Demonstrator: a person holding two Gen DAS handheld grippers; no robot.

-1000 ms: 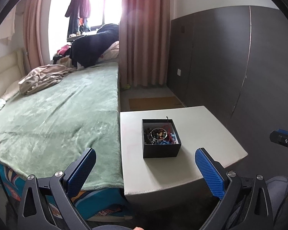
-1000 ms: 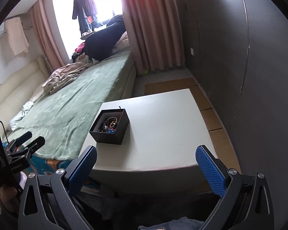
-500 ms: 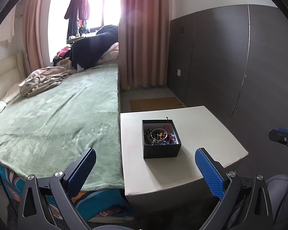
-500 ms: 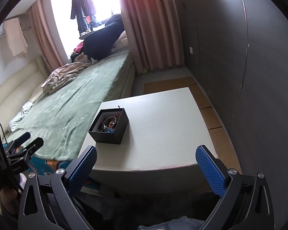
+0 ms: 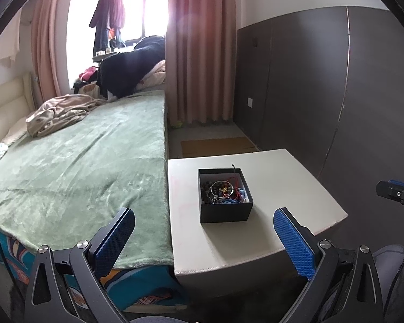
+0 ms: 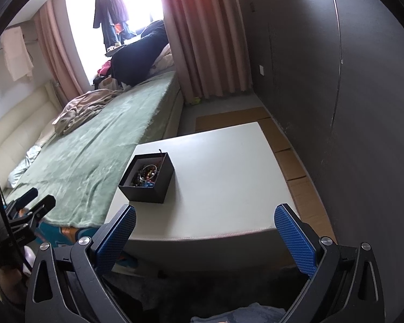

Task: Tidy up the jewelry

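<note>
A black open box (image 5: 225, 210) holding a tangle of jewelry (image 5: 223, 190), with beads, a silver ring shape and red cord, stands on a white table (image 5: 282, 188). It also shows in the right wrist view (image 6: 148, 185) on the table's left part (image 6: 229, 183). My left gripper (image 5: 202, 238) is open and empty, held short of the table's near edge. My right gripper (image 6: 204, 235) is open and empty, at the table's near edge, right of the box.
A bed with a green blanket (image 5: 80, 167) runs along the table's left side, with clothes piled at its far end. A dark wardrobe wall (image 5: 336, 94) stands to the right. Cardboard sheets (image 6: 285, 145) lie on the floor between table and wall.
Both grippers have barely shifted; the views moved only slightly. Both stay open and empty. The box has not moved.
</note>
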